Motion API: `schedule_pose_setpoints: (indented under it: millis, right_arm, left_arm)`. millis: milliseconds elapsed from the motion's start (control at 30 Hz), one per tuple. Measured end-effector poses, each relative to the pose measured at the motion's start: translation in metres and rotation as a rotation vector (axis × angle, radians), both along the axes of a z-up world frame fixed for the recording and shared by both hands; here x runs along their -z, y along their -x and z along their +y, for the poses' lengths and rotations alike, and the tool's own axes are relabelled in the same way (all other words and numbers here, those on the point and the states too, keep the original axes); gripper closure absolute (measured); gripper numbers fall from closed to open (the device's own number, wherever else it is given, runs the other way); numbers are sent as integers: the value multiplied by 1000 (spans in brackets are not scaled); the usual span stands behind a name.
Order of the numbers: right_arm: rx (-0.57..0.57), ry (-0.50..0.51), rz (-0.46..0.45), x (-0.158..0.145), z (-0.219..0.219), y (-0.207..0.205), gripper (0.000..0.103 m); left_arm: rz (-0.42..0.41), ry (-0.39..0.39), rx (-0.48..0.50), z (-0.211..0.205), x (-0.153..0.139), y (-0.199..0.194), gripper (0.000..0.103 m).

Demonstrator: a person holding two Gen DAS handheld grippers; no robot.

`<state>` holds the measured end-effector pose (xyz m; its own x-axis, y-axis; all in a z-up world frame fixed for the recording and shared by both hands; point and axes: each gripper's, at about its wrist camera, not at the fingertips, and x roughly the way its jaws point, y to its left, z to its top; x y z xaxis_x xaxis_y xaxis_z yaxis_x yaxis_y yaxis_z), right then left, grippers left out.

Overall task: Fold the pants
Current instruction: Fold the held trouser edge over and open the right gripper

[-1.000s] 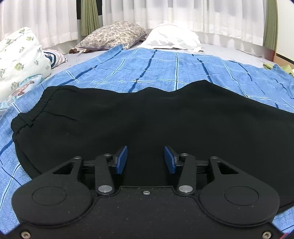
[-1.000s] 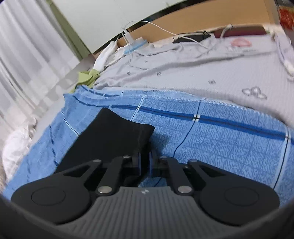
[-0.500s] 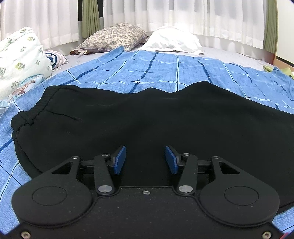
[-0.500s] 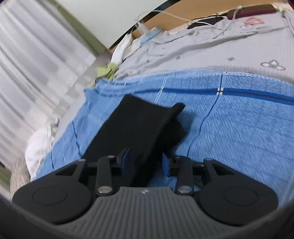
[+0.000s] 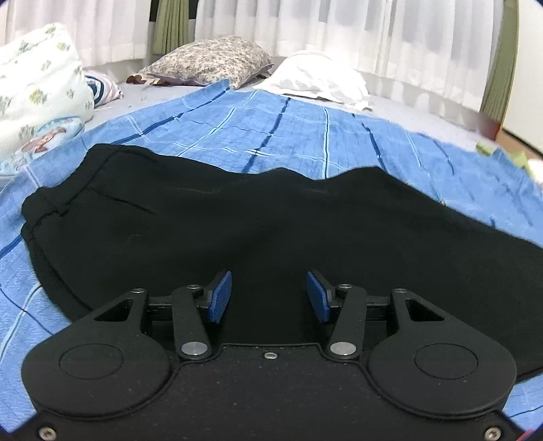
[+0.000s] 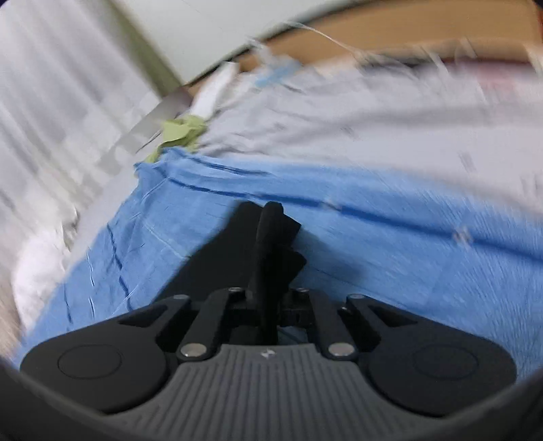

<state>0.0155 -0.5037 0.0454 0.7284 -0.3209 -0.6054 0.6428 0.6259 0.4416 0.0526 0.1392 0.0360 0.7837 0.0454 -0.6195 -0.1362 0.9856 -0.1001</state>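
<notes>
From the left wrist: the black pants (image 5: pixel 271 230) lie flat on the blue blanket (image 5: pixel 288 135), with the waistband (image 5: pixel 51 203) off to the left. The left claw (image 5: pixel 268 295) hangs low over the middle of the pants. Its two blue pads (image 5: pixel 219 296) are wide apart and hold nothing. A flowery pillow (image 5: pixel 210 59) and a white pillow (image 5: pixel 319 79) sit far back by the curtains (image 5: pixel 339 30)

From the right wrist: this picture is blurry, so small things are hard to see. The right claw (image 6: pixel 268 305) is closed on the leg end of the pants (image 6: pixel 271 244). The black cloth stands up in a bunch between the two fingers, lifted off the blue blanket (image 6: pixel 373 237). A gray sheet (image 6: pixel 373 118) and a bit of green cloth (image 6: pixel 180 132) lie past the blanket

To do this step well, I think the right claw should keep a tight pinch and carry the leg end in a smooth arc toward the waistband. Lift high enough that the cloth does not drag and wrinkle. The left claw could press down on the middle, so the pants stay put and the fold line comes out straight. Then lay the leg end down so the edges line up
</notes>
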Motion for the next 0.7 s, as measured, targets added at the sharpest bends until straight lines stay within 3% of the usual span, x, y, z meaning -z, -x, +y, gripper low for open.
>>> schedule_pose_setpoints:
  millis: [133, 200, 300, 400, 500, 633, 700]
  right_arm:
    - [-248, 216, 39, -50, 100, -64, 94]
    - [-455, 323, 64, -61, 184, -95, 94]
    - [-757, 427, 90, -46, 307, -114, 93]
    - [-1005, 456, 113, -9, 408, -108, 93]
    - [-1101, 501, 121, 17, 463, -91, 93]
    - [-1120, 570, 89, 22, 491, -74, 93]
    - [-1153, 557, 73, 21, 492, -70, 83]
  left_arm:
    - [-16, 66, 7, 20, -4, 7, 55]
    - [-24, 95, 9, 28, -5, 11, 55]
    - [-32, 115, 11, 38, -4, 16, 54]
    - [-31, 132, 12, 47, 0, 21, 54]
    - [-33, 145, 16, 53, 3, 24, 53]
    - [-43, 136, 33, 52, 7, 27, 51]
    - [-46, 132, 36, 51, 8, 27, 50]
